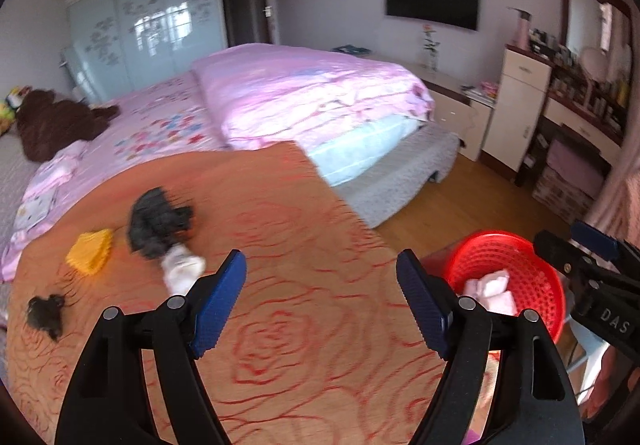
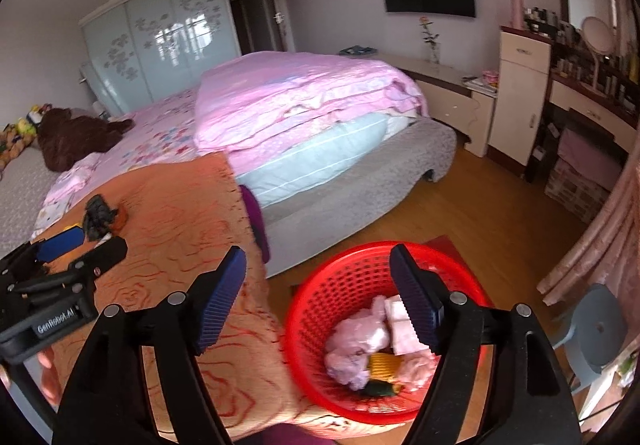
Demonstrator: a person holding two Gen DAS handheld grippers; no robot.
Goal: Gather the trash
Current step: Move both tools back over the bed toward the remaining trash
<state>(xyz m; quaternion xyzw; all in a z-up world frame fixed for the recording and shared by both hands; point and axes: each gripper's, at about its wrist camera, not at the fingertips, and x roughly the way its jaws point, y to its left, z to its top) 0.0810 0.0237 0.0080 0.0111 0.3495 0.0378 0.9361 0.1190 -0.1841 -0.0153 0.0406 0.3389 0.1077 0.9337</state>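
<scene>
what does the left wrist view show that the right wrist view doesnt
Only the left wrist view shows the yellow piece, the white crumpled bit and the small dark scrap lying on the orange blanket.

Only the right wrist view looks into the red basket, showing pink bags and a yellow item, plus a grey stool.

Both show the dark clump, the basket, the bed, and both claws open and empty: left claw, right claw.

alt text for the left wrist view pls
The open, empty left hand-held gripper hovers over an orange rose-patterned blanket scattered with trash: yellow wrapper, dark crumpled clump, white wad. A red basket sits right, on the floor.
</scene>
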